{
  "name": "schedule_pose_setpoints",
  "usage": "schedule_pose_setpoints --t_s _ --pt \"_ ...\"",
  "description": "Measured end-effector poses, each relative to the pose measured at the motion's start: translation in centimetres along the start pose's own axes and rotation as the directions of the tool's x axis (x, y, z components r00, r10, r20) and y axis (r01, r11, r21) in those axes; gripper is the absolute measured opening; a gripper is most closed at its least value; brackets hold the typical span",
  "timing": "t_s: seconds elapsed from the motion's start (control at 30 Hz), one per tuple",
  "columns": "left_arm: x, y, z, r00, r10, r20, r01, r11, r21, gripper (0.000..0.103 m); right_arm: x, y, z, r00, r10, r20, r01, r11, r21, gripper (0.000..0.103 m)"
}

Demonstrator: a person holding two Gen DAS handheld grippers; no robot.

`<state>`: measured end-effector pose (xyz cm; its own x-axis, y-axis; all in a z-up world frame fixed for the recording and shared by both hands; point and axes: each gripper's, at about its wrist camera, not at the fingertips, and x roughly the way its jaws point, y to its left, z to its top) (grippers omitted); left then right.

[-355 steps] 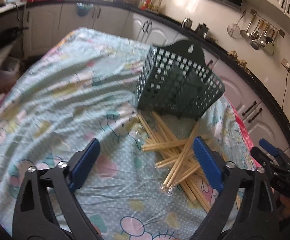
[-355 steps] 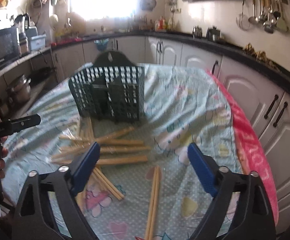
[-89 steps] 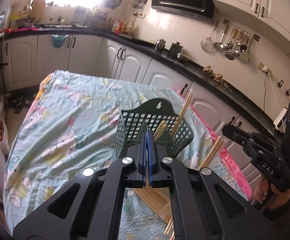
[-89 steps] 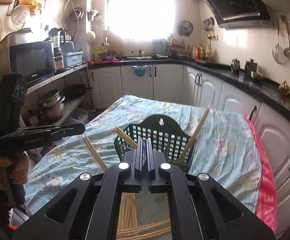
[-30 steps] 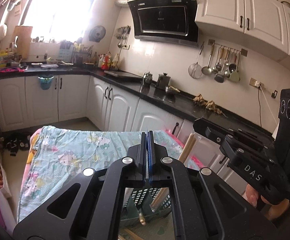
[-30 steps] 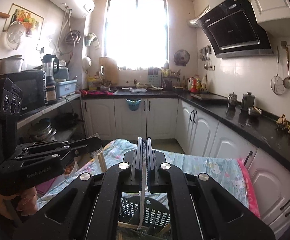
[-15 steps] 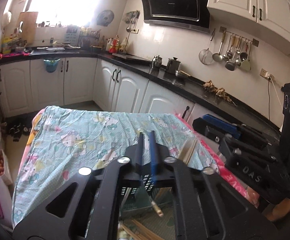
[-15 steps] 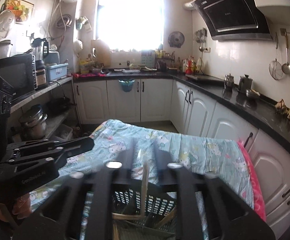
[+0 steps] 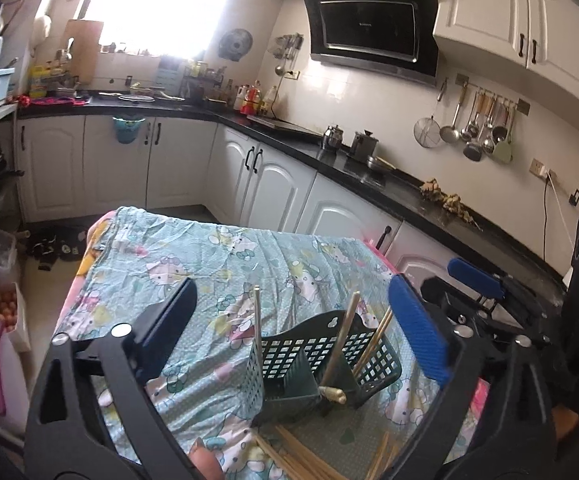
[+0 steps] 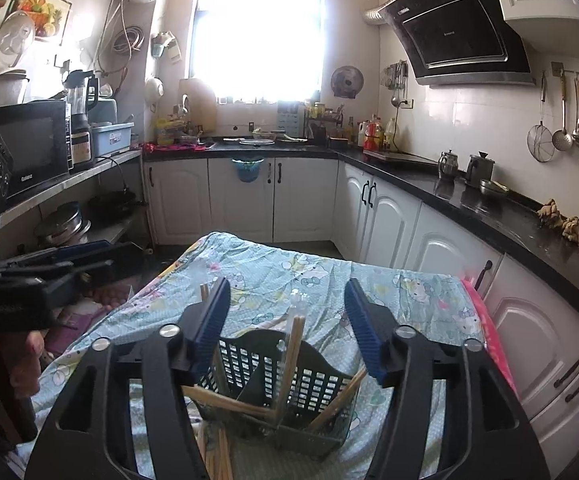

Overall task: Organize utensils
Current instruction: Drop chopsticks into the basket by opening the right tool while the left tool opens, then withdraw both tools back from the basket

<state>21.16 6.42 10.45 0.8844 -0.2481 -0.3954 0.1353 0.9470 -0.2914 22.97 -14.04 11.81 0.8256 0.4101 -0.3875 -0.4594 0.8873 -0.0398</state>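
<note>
A dark green slotted utensil basket (image 9: 321, 364) stands on the table with the patterned cloth (image 9: 217, 264); it also shows in the right wrist view (image 10: 273, 392). Several wooden chopstick pairs (image 9: 341, 344) lean inside it, also seen in the right wrist view (image 10: 289, 364). More chopsticks (image 9: 297, 456) lie loose on the cloth in front of the basket. My left gripper (image 9: 293, 328) is open and empty above the basket. My right gripper (image 10: 287, 320) is open and empty above the basket; it appears at the right of the left wrist view (image 9: 477, 280).
White cabinets and a black counter (image 9: 369, 168) run along the far and right sides. A shelf with a microwave (image 10: 25, 148) and pots stands on the left. A pink cloth edge (image 10: 489, 344) hangs at the table's right side.
Both grippers have opened and let go of their chopsticks, which now stand in the basket. Both views have tilted down toward the basket.
</note>
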Motion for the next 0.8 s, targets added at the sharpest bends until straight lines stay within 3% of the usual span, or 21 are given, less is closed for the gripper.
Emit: schedule_pose_setpoints --t_s 0.3,0.8 --pt "-2.7 0.3 -0.6 0.999 0.004 0.037 -0.003 1.0 -0.015 0.092 -2.5 0.5 -0.9 1.0 0.002 0.017 -0.002 1.0 -0.013 0.066" --pt "-4.6 -0.3 -3.7 1.0 0.003 0.001 -0.003 1.0 -0.008 0.092 -5.3 1.0 -3.0 1.0 0.021 0.016 -0.021 1.0 0.0 0.071"
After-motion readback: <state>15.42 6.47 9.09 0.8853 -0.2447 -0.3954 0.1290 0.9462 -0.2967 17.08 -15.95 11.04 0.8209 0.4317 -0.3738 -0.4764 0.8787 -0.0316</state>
